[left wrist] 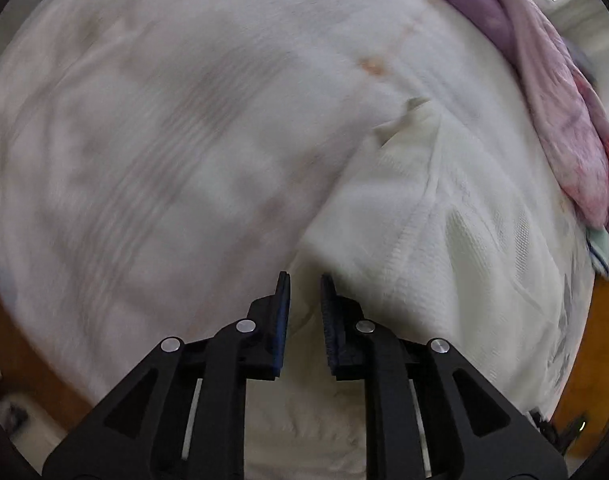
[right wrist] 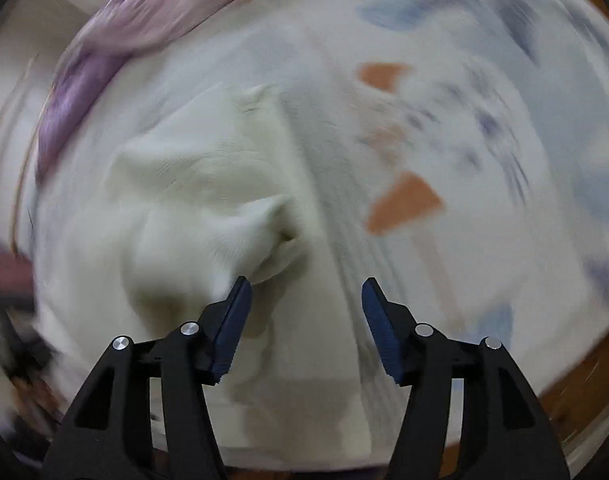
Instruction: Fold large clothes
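Observation:
A cream white knitted garment (left wrist: 432,216) lies crumpled on a pale printed sheet (left wrist: 164,128). My left gripper (left wrist: 305,280) hovers at the garment's left edge with its jaws a narrow gap apart; cloth shows in the gap, and I cannot tell whether it is pinched. In the right wrist view the same garment (right wrist: 192,200) is bunched to the left. My right gripper (right wrist: 306,284) is wide open and empty above the sheet (right wrist: 484,160), its left finger close to a raised fold of the garment. Both views are motion-blurred.
A purple and pink cloth pile (left wrist: 544,80) lies at the far right of the sheet, and shows at the upper left in the right wrist view (right wrist: 116,44). The sheet has orange patches (right wrist: 404,200) and blue marks. Brown wooden floor (left wrist: 592,320) lies beyond the sheet's edge.

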`<state>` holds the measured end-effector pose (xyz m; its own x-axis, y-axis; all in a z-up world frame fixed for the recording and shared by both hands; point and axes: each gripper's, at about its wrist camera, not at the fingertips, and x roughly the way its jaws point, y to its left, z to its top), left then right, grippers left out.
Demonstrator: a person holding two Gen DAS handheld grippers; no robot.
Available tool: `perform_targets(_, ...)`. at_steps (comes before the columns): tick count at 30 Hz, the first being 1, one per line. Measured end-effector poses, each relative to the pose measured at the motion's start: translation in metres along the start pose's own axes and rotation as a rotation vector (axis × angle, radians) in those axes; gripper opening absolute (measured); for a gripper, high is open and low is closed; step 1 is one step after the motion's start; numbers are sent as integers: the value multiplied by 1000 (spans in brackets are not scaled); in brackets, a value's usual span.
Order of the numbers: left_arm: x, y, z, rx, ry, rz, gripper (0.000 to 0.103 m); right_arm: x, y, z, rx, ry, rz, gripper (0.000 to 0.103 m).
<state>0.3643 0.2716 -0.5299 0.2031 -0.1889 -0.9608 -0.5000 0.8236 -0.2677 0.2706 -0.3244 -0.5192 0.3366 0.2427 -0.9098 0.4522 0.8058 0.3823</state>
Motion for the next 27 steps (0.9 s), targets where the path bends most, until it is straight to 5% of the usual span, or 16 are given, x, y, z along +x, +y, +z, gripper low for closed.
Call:
perform_targets(2,-7,7,-9,-44,-5,-16,42,-10,-23,-1,163,-14,84,66)
perform_targets(8,-27,13,-38,-179,-94,-139,66,11,-48,7,481,28,302,67)
perform_targets(11,-16,-3,-34,-186,-97,-165,69,29,-41,10,514,70,353,67)
perform_targets(14,11,-17,-15,-191,-77,-112,68,40,-24,17,462,91,331,67)
perform_targets(16,28,-22,-4,-205,-43,-107,58,41,-18,17,440,74,312,63)
perform_targets(17,34,-24,0,-186,-26,-90,26,44,-14,18,422,69,320,38)
perform_targets(18,39,-25,2,-167,-3,-73,8,46,-14,19,399,66,319,18)
perform_targets(20,35,-26,4,-130,10,-74,4,40,-5,23,327,39,268,8)
perform_targets(27,-29,-9,-6,12,20,-122,4,-27,3,4,226,-37,255,6)
